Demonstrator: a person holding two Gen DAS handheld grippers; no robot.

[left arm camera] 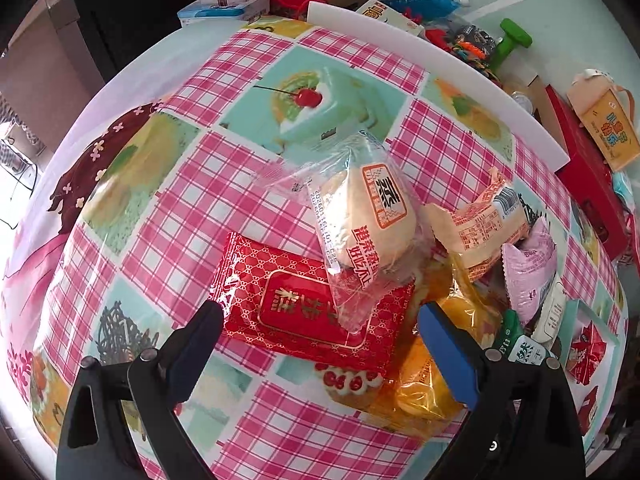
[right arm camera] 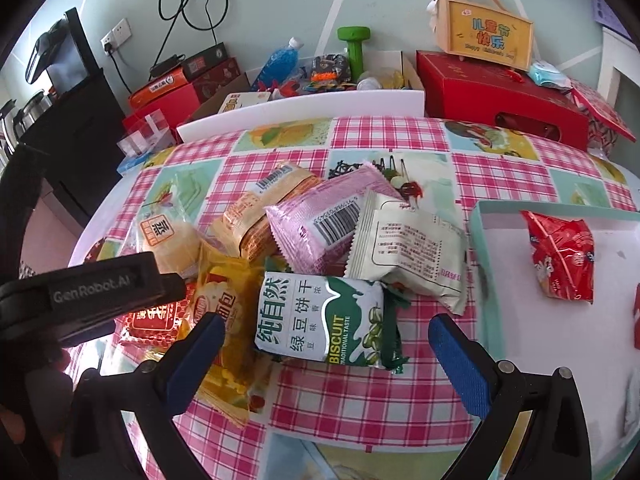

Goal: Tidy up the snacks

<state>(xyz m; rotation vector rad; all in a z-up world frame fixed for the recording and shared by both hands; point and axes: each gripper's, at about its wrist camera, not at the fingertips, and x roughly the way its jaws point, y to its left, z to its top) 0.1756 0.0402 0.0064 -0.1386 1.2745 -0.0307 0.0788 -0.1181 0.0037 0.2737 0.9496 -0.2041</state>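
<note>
Both tools stand apart and empty; the left tool (left arm camera: 320, 344), closing on the red packet (left arm camera: 308, 304), risks dragging the overlapping bun packet (left arm camera: 360, 216).

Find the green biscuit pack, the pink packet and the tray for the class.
Green biscuit pack (right arm camera: 320, 316): right wrist view, middle of its printed front.
Pink packet (right arm camera: 320, 224): right wrist view, centre of its back, beside the barcode.
Tray (right arm camera: 478, 248): right wrist view, its teal left rim.

Left hand-held gripper (left arm camera: 320, 320) spread wide; right hand-held gripper (right arm camera: 326, 334) likewise, both empty.
</note>
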